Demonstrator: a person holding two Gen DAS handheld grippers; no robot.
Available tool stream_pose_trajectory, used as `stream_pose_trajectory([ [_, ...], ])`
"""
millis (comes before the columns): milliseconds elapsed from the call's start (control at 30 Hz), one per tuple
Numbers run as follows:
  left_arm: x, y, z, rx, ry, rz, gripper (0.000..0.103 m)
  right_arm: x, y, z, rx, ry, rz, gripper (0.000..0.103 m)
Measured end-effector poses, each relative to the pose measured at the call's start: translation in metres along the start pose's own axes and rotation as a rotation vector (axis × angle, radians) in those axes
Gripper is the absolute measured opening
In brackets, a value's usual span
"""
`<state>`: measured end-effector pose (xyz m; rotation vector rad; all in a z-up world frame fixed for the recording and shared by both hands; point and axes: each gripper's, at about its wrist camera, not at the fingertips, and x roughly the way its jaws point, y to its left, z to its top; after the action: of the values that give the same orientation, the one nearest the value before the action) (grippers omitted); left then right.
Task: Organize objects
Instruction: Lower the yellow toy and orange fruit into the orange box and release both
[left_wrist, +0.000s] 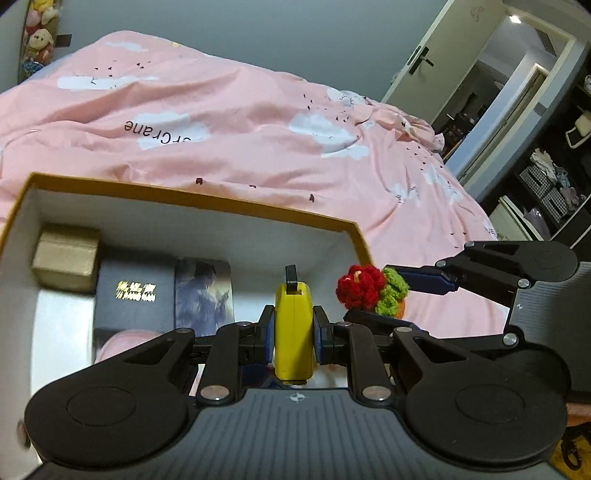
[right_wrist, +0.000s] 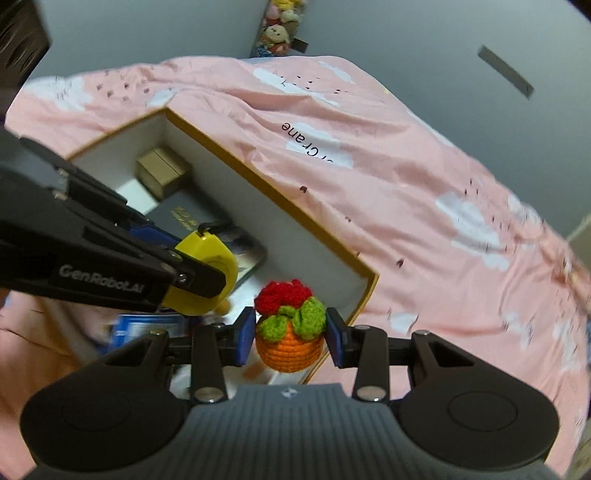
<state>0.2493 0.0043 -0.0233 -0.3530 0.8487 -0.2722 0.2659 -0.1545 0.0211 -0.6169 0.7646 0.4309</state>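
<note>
My left gripper (left_wrist: 293, 332) is shut on a yellow tape measure (left_wrist: 294, 328) and holds it over the open white box with a yellow rim (left_wrist: 184, 194) on the bed. The tape measure also shows in the right wrist view (right_wrist: 207, 273). My right gripper (right_wrist: 290, 338) is shut on a crocheted flower pot (right_wrist: 290, 336) with a red flower, green leaves and orange base, held over the box's near right corner (right_wrist: 369, 280). The flower pot also shows in the left wrist view (left_wrist: 369, 290).
Inside the box lie a small gold box (left_wrist: 66, 258), a black box with gold lettering (left_wrist: 135, 291) and a photo card (left_wrist: 205, 291). The box rests on a pink cloud-print duvet (left_wrist: 240, 122). An open door (left_wrist: 480, 92) and shelves (left_wrist: 554, 177) stand at the right.
</note>
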Motion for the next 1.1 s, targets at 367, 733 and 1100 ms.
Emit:
stream_pose_trajectory([
  [367,0.055,0.003,0.008,-0.007,0.082,-0.009,0.021,0.046,0.001,-0.001,-0.162,0.059,-0.012,0.042],
  [733,0.071,0.010,-0.003,-0.065,0.118,0.029,0.022,0.062,0.007,-0.007,-0.206,0.083,-0.001,0.042],
  [1100,0.054,0.009,0.000,-0.096,0.042,0.089,0.059,0.041,0.002,-0.004,-0.162,0.052,-0.024,0.051],
])
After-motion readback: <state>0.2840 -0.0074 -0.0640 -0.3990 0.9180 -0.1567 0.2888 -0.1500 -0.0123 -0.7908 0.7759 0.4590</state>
